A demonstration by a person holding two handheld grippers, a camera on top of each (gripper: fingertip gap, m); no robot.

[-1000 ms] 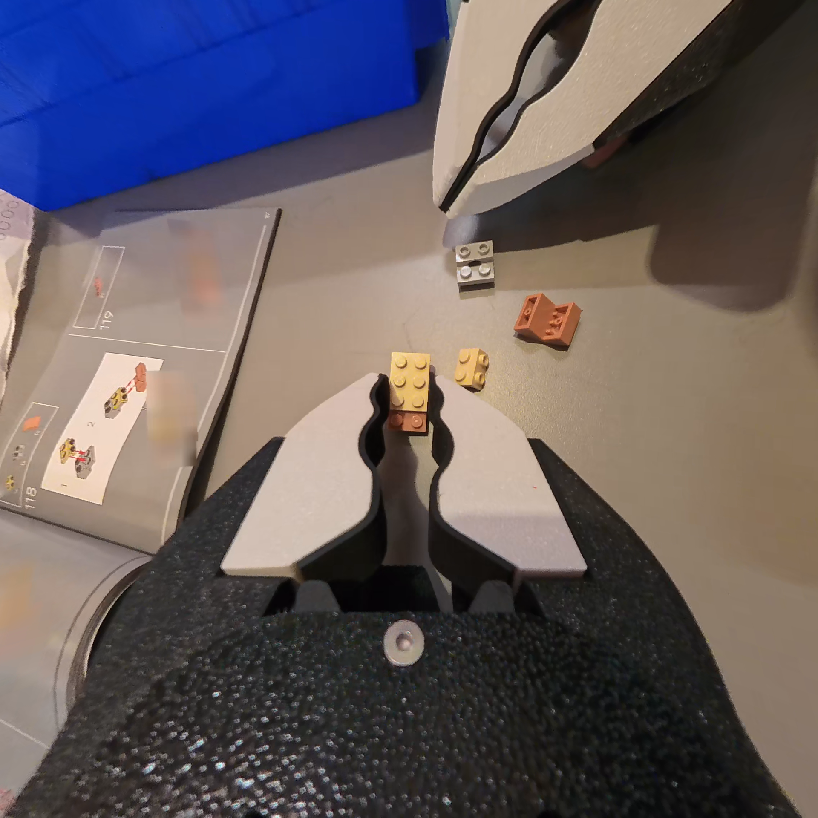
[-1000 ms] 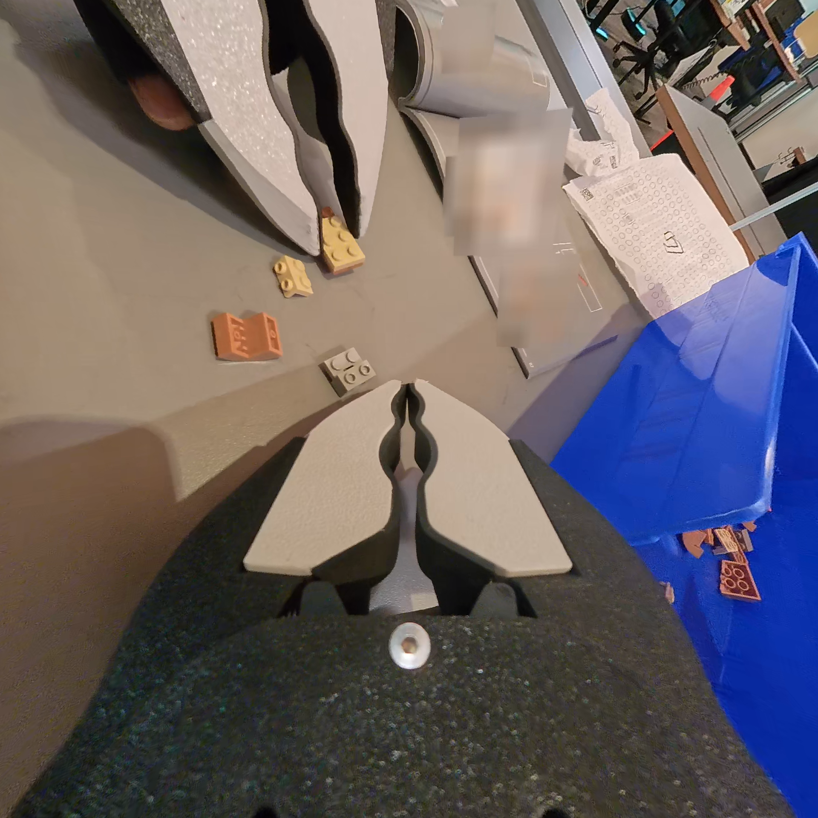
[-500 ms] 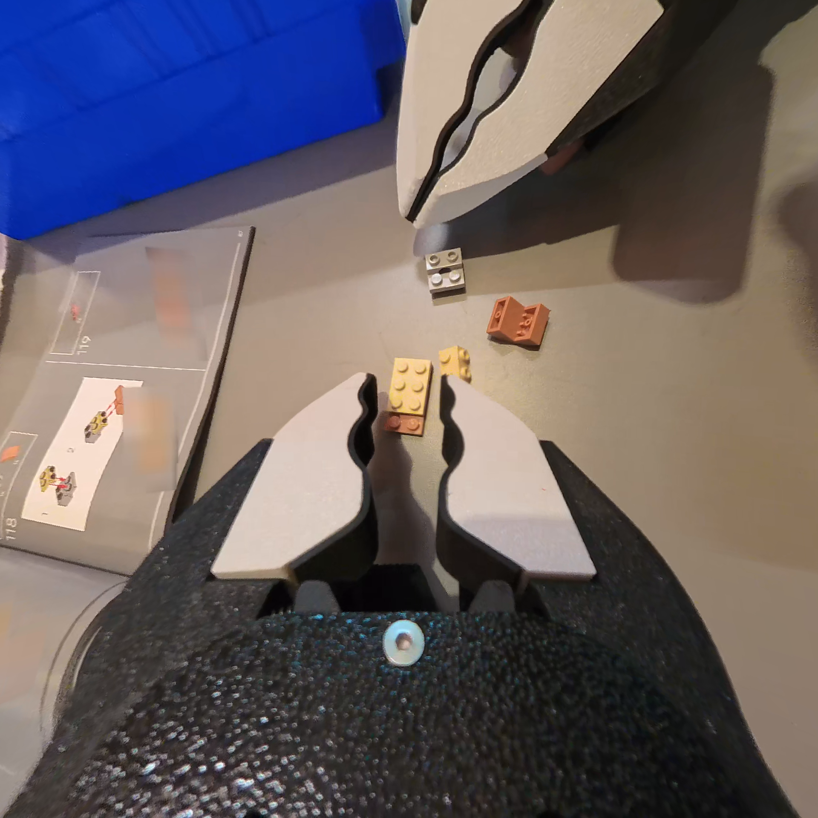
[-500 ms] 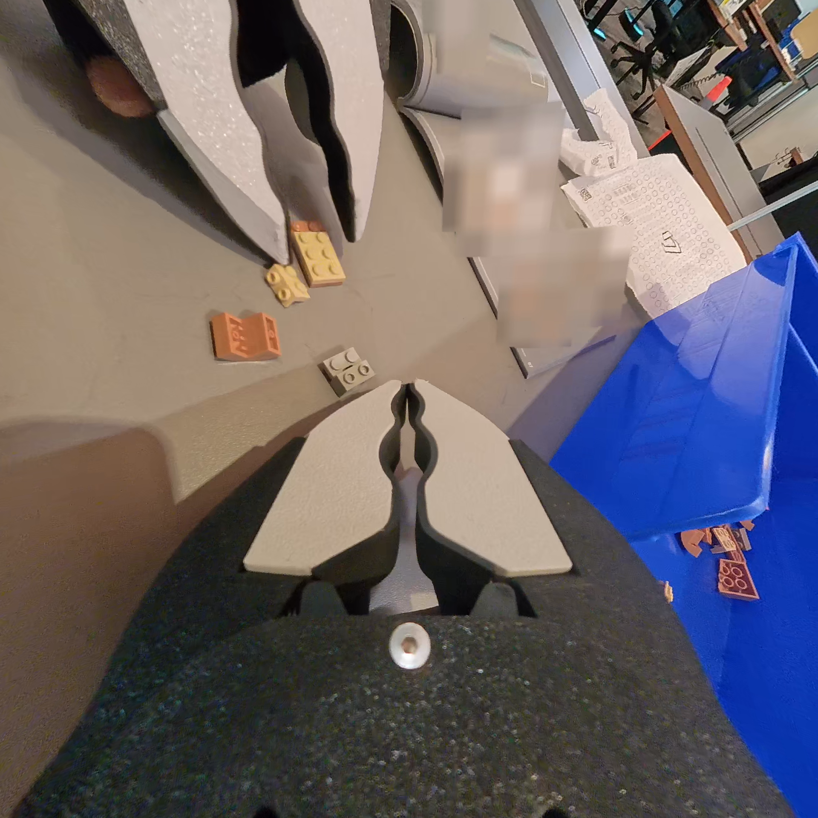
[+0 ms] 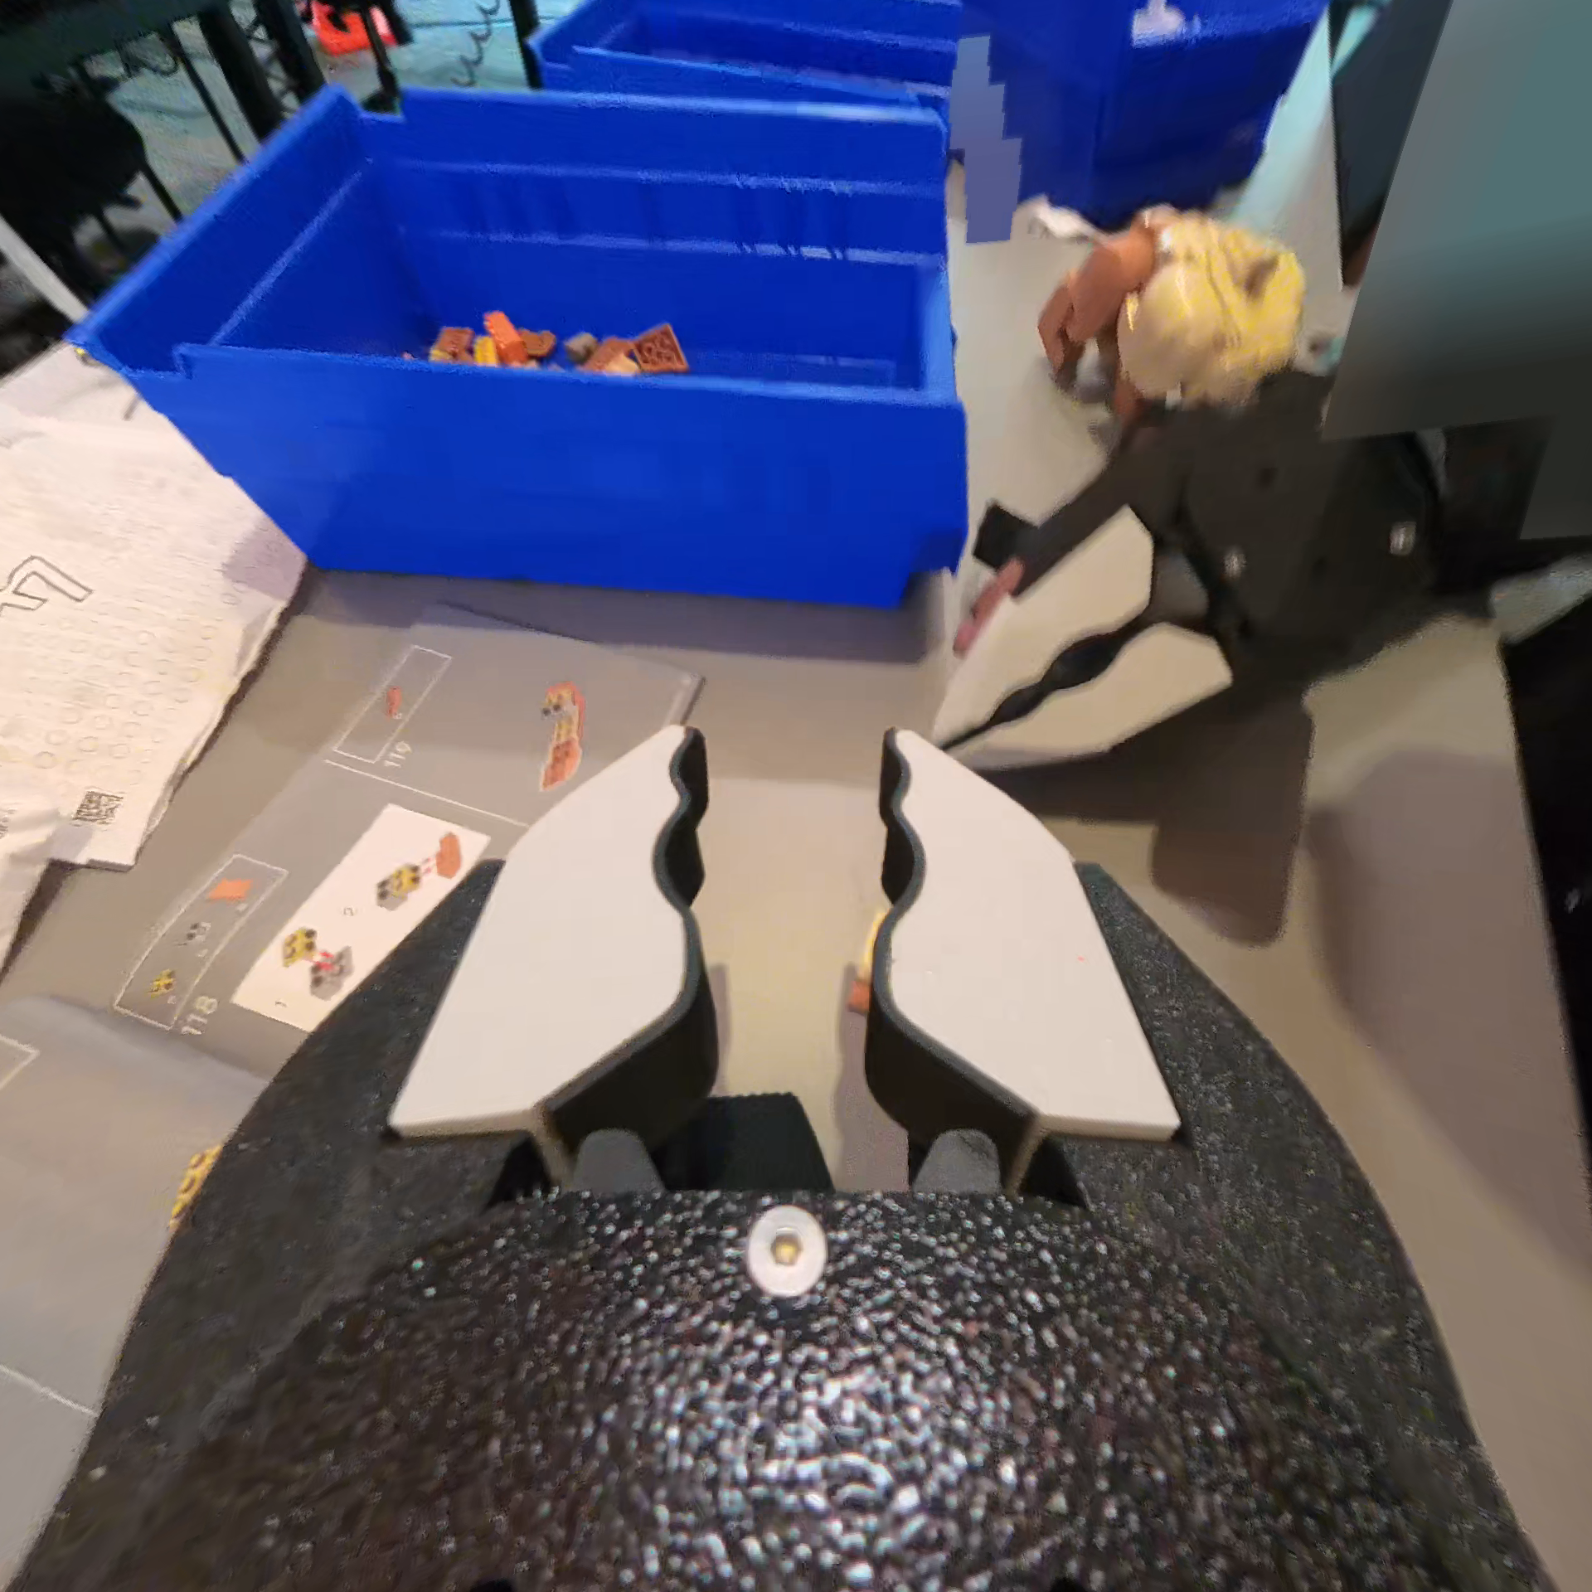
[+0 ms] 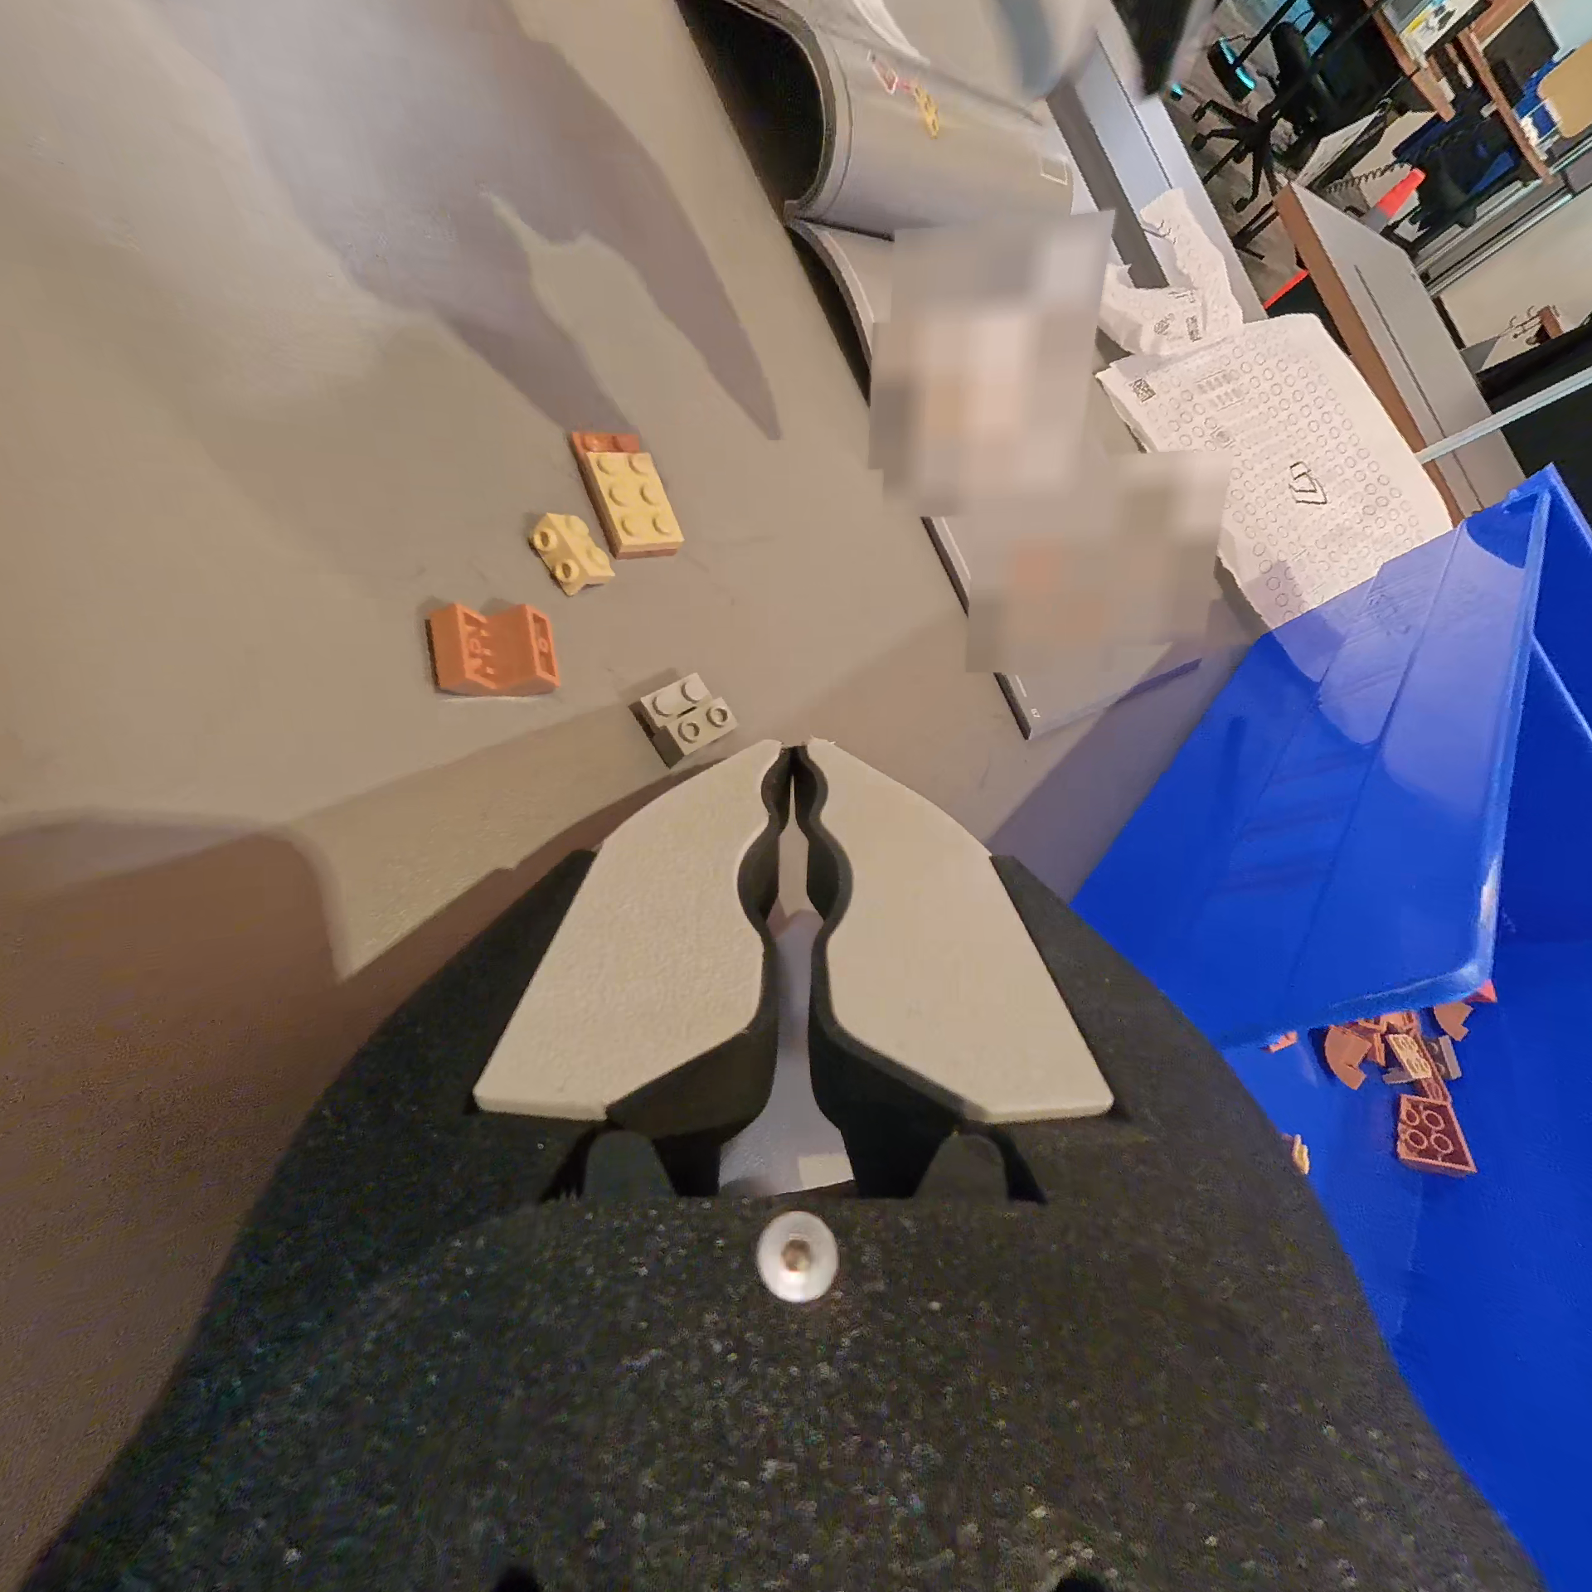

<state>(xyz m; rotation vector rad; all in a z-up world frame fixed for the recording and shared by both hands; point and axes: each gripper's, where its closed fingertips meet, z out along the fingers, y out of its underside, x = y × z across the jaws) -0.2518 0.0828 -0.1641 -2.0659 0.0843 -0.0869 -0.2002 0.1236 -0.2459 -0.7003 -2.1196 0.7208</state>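
My left gripper (image 5: 792, 758) is open and empty, raised above the grey table (image 5: 1421, 1077). Only a sliver of the tan and brown brick stack (image 5: 864, 969) shows under its right finger. In the right wrist view that stack (image 6: 633, 500) lies flat on the table (image 6: 258, 301), free of any finger. Beside it lie a small tan bracket (image 6: 570, 551), an orange-brown piece (image 6: 491, 648) and a grey bracket (image 6: 689, 715). My right gripper (image 6: 797, 754) is shut with nothing visible between its pads, its tips just short of the grey bracket. It also shows in the left wrist view (image 5: 952, 732).
A blue bin (image 5: 551, 465) with several loose bricks stands behind the open instruction booklet (image 5: 362, 827). The bin also shows in the right wrist view (image 6: 1378, 818). A white perforated paper bag (image 5: 112, 603) lies at the left. A blurred tan and brown model (image 5: 1189, 319) stands at the back right. One gripper's finger ends stand about 11 centimeters off the other's. My right gripper is the nearer one to the orange-brown piece (image 6: 491, 648): about 6 centimeters, against 11 centimeters.
My left jaws opened and let go of the tan and brown stack, which stays on the table. The left gripper then rose and tilted up. The right gripper stayed shut and still.
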